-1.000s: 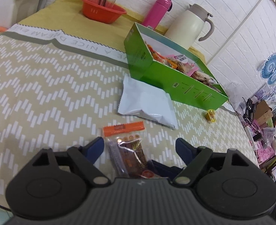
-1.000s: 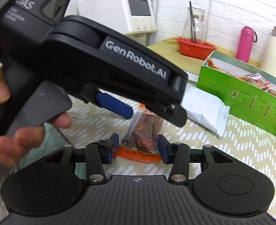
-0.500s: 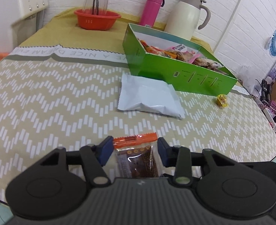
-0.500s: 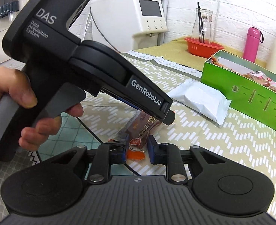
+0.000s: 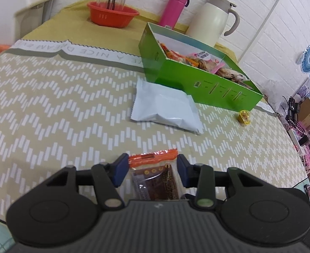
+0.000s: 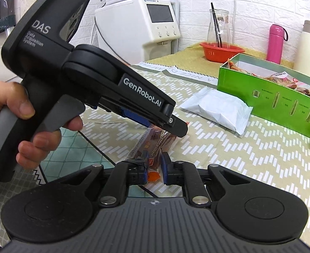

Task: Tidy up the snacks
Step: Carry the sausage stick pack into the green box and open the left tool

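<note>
Both tools, left (image 5: 152, 169) and right (image 6: 154, 168), clamped, tilted downward.

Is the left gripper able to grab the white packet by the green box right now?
Probably not yet. The left gripper is shut on the orange-edged snack packet, which the right gripper pinches too. The cloth up to the white packet looks bare, so it could once it lets go.

Your left wrist camera sits low over the near table edge, facing the back wall, close above the snack packet (image 5: 154, 177). Your right wrist camera looks in from the side, past your left gripper (image 6: 155, 124). Both share the packet, white pouch (image 5: 165, 107), green box (image 5: 188, 78).
</note>
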Demonstrator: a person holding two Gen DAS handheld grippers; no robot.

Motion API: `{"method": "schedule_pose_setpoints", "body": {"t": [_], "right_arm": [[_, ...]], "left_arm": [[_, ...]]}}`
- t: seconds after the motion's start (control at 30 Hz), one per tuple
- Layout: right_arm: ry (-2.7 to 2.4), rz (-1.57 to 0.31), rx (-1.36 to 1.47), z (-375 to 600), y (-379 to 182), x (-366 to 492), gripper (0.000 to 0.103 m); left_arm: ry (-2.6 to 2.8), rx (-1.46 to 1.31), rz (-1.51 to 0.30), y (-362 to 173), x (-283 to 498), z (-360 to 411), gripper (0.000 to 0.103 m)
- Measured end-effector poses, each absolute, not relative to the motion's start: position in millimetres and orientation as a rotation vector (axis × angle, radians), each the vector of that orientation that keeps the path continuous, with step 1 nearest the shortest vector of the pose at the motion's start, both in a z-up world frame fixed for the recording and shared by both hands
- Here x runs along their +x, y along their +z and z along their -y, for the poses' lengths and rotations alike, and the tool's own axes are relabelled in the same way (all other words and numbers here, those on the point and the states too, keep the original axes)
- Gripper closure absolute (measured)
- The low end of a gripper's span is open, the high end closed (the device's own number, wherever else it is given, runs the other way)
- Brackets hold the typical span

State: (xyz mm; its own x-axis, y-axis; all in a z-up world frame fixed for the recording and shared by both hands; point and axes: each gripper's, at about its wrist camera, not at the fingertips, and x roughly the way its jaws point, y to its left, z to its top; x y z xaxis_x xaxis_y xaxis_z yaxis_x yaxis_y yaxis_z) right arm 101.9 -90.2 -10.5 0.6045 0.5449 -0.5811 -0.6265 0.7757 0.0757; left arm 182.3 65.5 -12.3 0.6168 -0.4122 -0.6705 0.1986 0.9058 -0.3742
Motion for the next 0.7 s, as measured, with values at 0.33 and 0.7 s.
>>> {"method": "schedule_pose_setpoints", "body": {"t": [0.33, 0.7], "right_arm": [[0.661, -0.614, -0.113, 84, -11, 103, 0.069], [0.621, -0.519, -0.104, 103, 12, 98, 0.093]], "left_arm": [[-0.353, -0.313, -0.833, -12, 177, -72, 0.063], [-0.384, -0.336, -0.765, 21, 172, -64, 0.063]]}}
